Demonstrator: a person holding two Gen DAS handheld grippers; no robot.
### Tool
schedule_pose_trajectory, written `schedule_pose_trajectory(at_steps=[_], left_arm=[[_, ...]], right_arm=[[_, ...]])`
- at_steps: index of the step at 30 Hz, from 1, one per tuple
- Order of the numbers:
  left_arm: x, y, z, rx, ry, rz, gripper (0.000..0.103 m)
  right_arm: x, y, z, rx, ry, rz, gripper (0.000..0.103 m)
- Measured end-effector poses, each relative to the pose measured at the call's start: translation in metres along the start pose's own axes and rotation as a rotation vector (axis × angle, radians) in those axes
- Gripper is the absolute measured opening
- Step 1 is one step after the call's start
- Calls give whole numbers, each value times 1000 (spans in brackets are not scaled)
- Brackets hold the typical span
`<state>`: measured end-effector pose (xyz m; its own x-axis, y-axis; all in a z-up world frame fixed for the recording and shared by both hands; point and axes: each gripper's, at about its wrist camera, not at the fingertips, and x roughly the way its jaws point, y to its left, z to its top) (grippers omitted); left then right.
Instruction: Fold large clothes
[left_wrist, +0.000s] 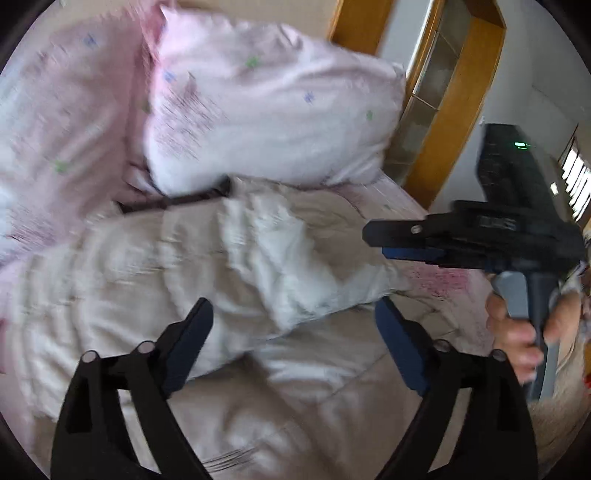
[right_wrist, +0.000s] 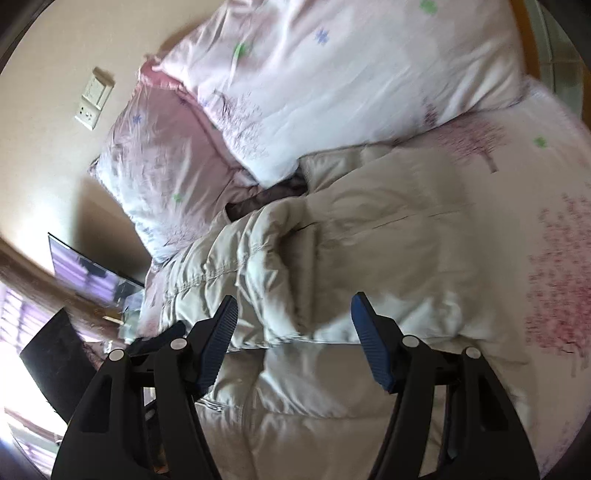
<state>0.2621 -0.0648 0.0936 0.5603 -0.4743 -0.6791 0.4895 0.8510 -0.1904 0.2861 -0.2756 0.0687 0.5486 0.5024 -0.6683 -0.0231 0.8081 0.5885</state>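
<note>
Hovering over a beige quilted jacket (left_wrist: 258, 362), the left gripper (left_wrist: 295, 332) is being held with its fingers wide apart and nothing between them. Same story on the other side: the right gripper (right_wrist: 291, 332) is being kept apart too, roughly half spread, with puffy fabric bulging up between the pads but not visibly being pinched. The jacket is being left bunched on a pink tree-print bedsheet (right_wrist: 546, 258), one padded part already flopped across the body. Just past it, two floral pillows (left_wrist: 266, 110) are being crowded by the collar end. Judging by the lumps, this fold is probably best being done by grabbing a stitched seam edge rather than the fat middle, both sides being lifted together and laid flat so no air is being trapped. Further off, a wooden door frame (left_wrist: 454, 110) is being caught at the edge.
</note>
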Motion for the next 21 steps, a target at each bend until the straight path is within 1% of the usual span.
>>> schedule_pose_trajectory(at_steps=[2,4,5,8,11,13,15,16,17,18,19,20,21], left_arm=[[-14,15,-5,6,-13,95,91],[-19,33,-7,-12,-7,158,91],[-21,46,-8,-38,-1,191,91],[-19,76,-13,-108,30,248,91],[-15,93,-19,-135,49,309,91],[-13,99,-22,-154,63,320,91],[-9,104,-25,-163,72,327,91],[-7,105,-25,-162,74,332,91],[-7,105,-25,-159,74,340,91],[-7,105,-26,-157,74,350,91],[-7,104,-26,-157,74,356,92],[-6,105,-26,-155,75,372,95],[-6,104,-27,-154,76,394,100]], right_arm=[[14,4,1,0,32,19,65],[29,6,3,13,59,42,65],[35,6,5,19,70,47,65],[55,5,7,30,98,38,65],[67,1,5,45,118,32,65],[72,-1,3,50,128,27,62],[75,-2,0,60,140,32,46],[76,-3,-2,68,149,49,41],[77,-3,-2,72,151,55,30],[76,-3,-2,74,141,56,22],[74,-3,-3,70,127,61,19],[72,-2,-2,68,112,65,15],[68,-2,-2,65,92,67,14]])
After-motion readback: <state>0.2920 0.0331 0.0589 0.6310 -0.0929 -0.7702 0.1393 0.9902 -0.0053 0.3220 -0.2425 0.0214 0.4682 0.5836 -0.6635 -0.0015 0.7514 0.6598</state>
